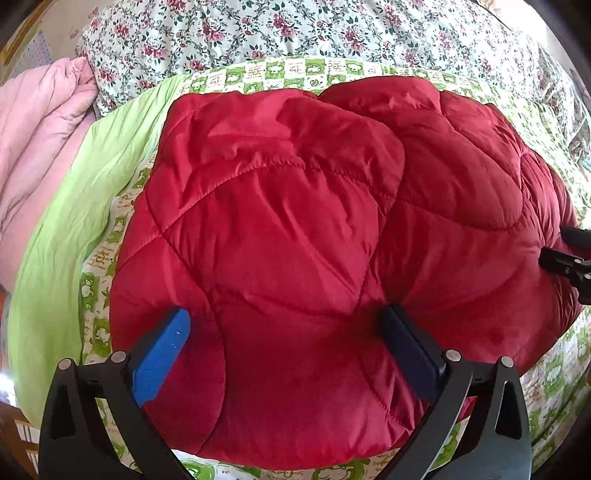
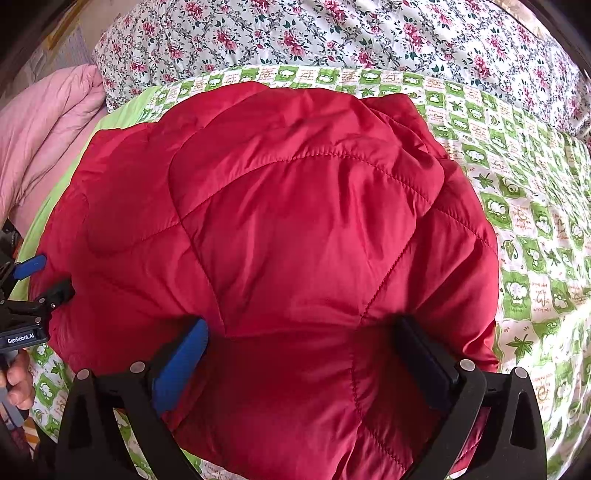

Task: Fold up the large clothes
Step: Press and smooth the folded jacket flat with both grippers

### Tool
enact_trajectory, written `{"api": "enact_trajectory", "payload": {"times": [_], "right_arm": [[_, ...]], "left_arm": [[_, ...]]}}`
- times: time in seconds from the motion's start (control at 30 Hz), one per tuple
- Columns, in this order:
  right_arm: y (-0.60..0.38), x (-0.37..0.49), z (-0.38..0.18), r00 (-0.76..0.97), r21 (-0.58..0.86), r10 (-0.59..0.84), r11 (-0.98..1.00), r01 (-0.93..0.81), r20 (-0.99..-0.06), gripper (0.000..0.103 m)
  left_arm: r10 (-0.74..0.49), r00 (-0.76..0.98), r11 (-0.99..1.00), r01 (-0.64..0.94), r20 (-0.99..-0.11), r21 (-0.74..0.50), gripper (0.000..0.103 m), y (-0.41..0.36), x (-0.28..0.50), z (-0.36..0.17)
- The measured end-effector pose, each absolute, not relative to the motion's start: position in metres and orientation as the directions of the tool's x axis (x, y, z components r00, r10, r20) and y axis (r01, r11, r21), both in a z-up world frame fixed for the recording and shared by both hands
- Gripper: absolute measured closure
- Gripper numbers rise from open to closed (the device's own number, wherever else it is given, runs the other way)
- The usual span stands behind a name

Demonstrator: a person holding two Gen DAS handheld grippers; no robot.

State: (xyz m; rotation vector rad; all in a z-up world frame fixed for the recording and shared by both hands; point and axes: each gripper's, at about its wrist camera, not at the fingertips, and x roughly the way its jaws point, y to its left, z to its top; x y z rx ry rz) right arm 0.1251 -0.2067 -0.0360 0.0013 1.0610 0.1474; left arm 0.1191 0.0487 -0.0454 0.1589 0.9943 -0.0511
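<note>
A puffy red quilted jacket [image 1: 295, 221] lies folded into a thick bundle on the bed, filling the middle of both views. My left gripper [image 1: 284, 314] is open, its blue finger [image 1: 162, 358] and dark finger [image 1: 410, 354] spread wide and pressed down on the jacket's near left part. My right gripper [image 2: 301, 323] is open the same way on the jacket [image 2: 295, 206], on its near right part. The right gripper [image 1: 557, 245] also shows at the right edge of the left wrist view. The left gripper [image 2: 51, 277] shows at the left edge of the right wrist view.
The jacket rests on a green-and-white patterned sheet [image 2: 517, 221]. A floral quilt [image 1: 295, 33] is heaped along the far side. A pink blanket [image 1: 37, 147] and lime-green fabric [image 1: 74, 229] lie to the left. A hand [image 2: 18, 380] holds the left gripper's handle.
</note>
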Motion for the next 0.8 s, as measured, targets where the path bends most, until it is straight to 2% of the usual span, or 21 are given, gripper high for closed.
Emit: {"api": "enact_trajectory", "payload": {"times": [0.8], "right_arm": [[-0.201,0.093,-0.008,0.518,0.010,0.063,0.994,-0.105,-0.853,0.005]], "left_arm": [[0.099,0.566,0.981,0.082,-0.818,0.175,0.000,0.055,0.093,-0.025]]}}
